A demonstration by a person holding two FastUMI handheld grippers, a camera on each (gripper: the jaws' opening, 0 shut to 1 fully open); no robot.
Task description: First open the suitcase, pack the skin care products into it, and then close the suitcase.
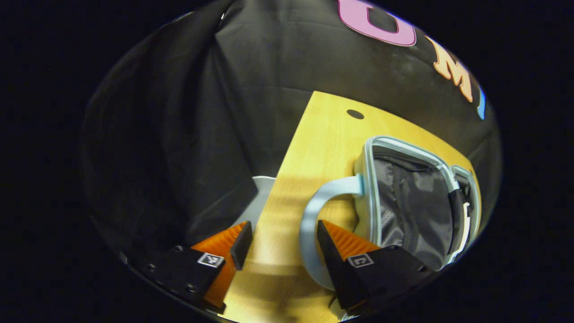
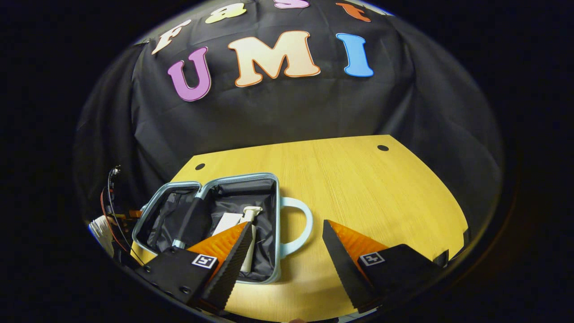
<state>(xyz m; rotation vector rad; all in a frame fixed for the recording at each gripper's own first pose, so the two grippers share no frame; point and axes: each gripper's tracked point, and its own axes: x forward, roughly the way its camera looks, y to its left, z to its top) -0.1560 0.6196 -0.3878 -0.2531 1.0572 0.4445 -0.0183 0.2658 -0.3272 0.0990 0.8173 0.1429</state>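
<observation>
The pale-blue suitcase (image 2: 210, 224) lies open on the wooden table (image 2: 367, 193) with a white bottle (image 2: 249, 233) inside — its handle (image 1: 314, 224) curves just ahead of the left gripper (image 1: 280, 244), while the right gripper (image 2: 287, 244) hovers beside it — both with fingers spread, empty.

This is a staged recording booth, not a lived-in room. A black cloth (image 2: 287, 112) hangs in folds as the far wall and wraps round both sides of a bare wooden table (image 2: 358, 188), which has 2 round holes near its far edge. At the left edge of the right gripper view, loose red and black cables (image 2: 110, 211) hang beside the table.
</observation>
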